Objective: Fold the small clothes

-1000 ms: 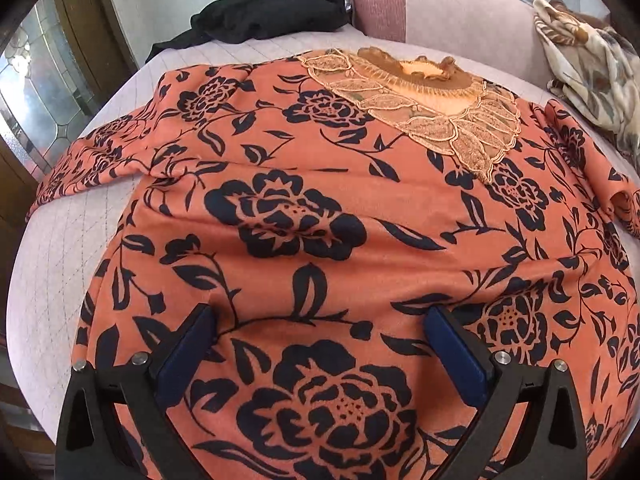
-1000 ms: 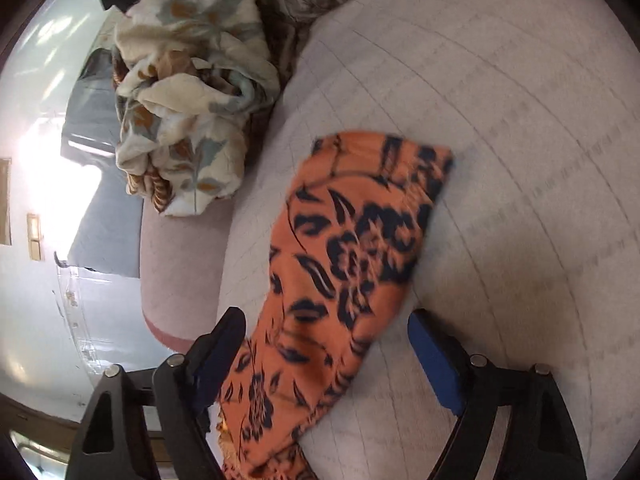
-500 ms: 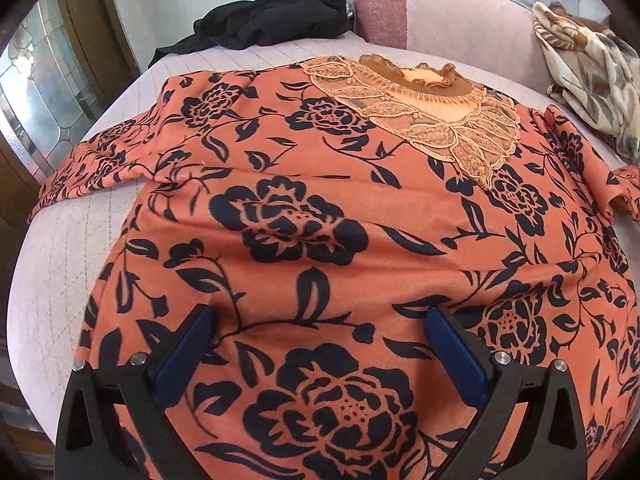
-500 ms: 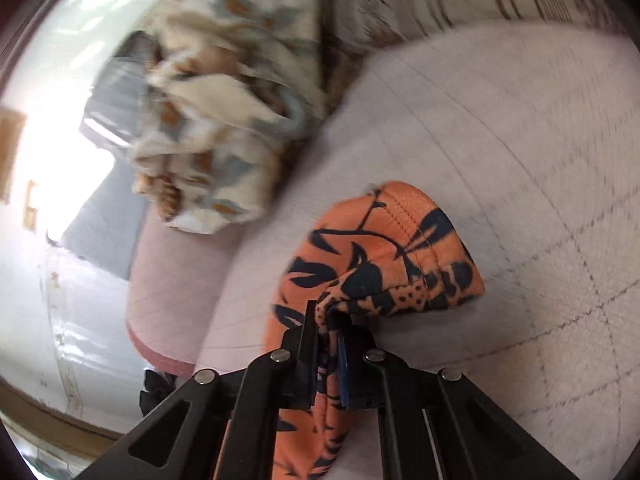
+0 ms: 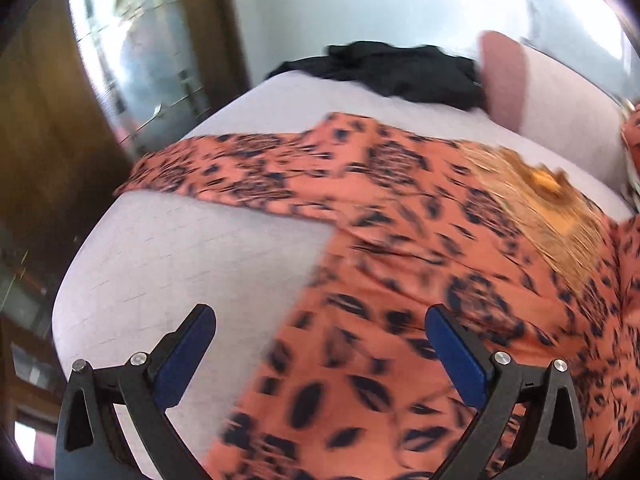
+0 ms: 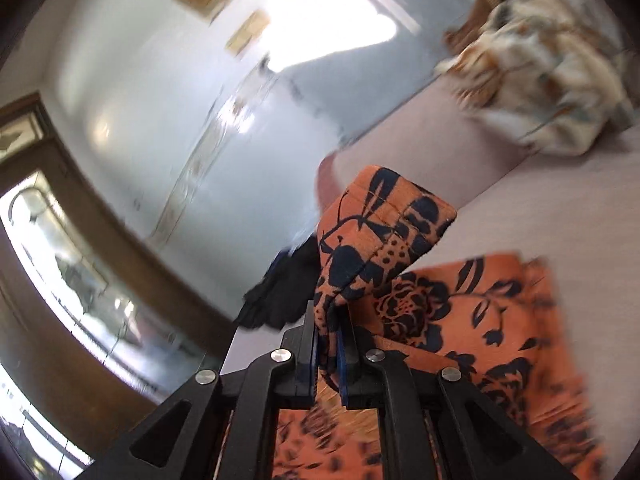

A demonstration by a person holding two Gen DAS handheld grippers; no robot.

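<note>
One sleeve [image 6: 384, 220] is pinched in the right gripper [image 6: 328, 344] and lifted above the orange floral top [image 5: 440, 280], which lies on the couch seat [image 5: 180, 260]; left gripper [image 5: 320, 344] spread, holding nothing (folding barely begun, I'd say).

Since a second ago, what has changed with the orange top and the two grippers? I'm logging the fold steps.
The right gripper, open over the sleeve a second ago, shut its jaws on it and lifted it over the orange top. The left gripper swung left, toward the top's other sleeve and the bed cover. Its jaws stayed open and empty; the black garment stayed put.
</note>
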